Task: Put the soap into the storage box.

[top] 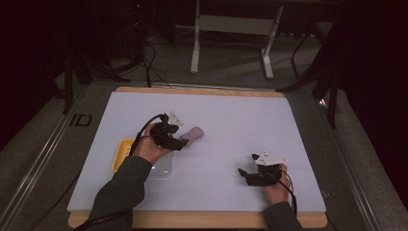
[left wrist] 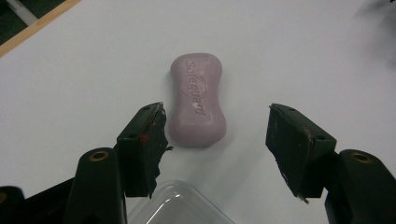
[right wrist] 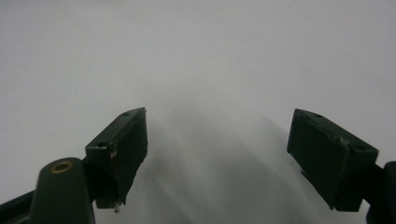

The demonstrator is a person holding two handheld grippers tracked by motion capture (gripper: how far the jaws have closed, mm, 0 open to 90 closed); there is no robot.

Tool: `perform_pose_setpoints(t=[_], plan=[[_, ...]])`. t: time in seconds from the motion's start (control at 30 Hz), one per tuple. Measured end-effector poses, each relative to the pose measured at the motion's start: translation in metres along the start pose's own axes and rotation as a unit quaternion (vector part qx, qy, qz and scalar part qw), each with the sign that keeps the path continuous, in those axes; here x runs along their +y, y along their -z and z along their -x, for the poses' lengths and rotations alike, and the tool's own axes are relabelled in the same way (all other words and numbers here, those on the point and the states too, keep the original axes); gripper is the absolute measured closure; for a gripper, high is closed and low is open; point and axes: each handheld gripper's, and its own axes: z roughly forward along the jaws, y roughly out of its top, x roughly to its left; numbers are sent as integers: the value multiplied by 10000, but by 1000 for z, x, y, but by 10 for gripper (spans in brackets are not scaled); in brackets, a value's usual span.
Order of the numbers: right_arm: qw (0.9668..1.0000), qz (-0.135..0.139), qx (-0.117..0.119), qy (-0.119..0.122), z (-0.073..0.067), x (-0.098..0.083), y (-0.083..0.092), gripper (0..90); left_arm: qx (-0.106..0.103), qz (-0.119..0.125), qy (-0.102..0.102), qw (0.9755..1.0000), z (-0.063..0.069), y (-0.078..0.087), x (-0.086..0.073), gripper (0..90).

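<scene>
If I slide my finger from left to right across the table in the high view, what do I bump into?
Yellow dish → left gripper → pink soap bar → right gripper.

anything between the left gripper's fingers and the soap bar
Nothing. In the left gripper view the left gripper stands open around the near end of the soap bar, with bare white table on both sides and neither of the fingers touching it.

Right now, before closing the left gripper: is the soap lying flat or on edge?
Flat: the soap lies on the white table with its embossed face up.
</scene>
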Motion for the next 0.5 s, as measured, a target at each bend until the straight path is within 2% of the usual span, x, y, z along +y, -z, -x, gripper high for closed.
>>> perform_pose_setpoints(t=[0.5], plan=[[10000, 7, -3, 1, 0, 0, 0, 198, -21, -145, -81, 9999, -2, -7, 5, 376]])
